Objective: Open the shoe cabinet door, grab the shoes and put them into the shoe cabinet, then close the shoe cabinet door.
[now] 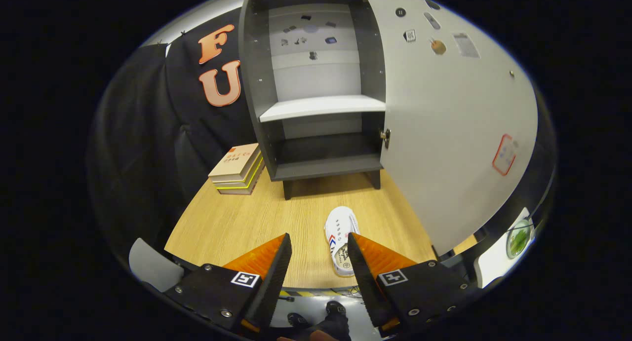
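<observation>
The white shoe lies on the wooden tabletop, toe pointing toward the cabinet, its heel end tucked right against the inner edge of the right finger. The tool hangs above it with fingers spread wide, gripping nothing. Just beyond the shoe, the cabinet stands with its door swung fully open to the right, a white shelf across the middle and a dark lower compartment beneath. To the cabinet's left, a stack of books rests on the tabletop.
</observation>
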### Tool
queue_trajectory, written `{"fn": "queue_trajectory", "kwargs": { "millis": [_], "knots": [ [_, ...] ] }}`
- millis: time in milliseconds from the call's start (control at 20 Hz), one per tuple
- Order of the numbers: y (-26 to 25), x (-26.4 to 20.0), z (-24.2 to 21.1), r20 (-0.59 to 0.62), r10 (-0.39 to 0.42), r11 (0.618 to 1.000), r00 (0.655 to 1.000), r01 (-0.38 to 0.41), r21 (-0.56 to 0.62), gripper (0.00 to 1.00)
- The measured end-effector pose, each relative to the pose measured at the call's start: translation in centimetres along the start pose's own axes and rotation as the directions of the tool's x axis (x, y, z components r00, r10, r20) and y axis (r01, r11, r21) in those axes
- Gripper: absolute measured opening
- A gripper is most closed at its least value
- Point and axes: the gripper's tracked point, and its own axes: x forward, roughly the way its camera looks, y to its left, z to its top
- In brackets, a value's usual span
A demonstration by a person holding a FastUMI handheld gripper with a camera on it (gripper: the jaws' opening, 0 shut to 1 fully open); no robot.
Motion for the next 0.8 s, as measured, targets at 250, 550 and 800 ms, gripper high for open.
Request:
{"fn": "queue_trajectory", "kwargs": {
  "millis": [250, 550, 800],
  "knots": [
    [-1.0, 6.9, -5.4, -0.153, 0.032, 0.997, 0.988, -0.021, 0.076, 0.73],
    [-2.4, 14.0, -9.8, -0.272, 0.069, 0.991, 0.96, -0.033, 0.132, 0.77],
    [-2.7, 18.1, -11.6, -0.323, 0.105, 0.985, 0.941, -0.053, 0.164, 0.74]
  ]
}}
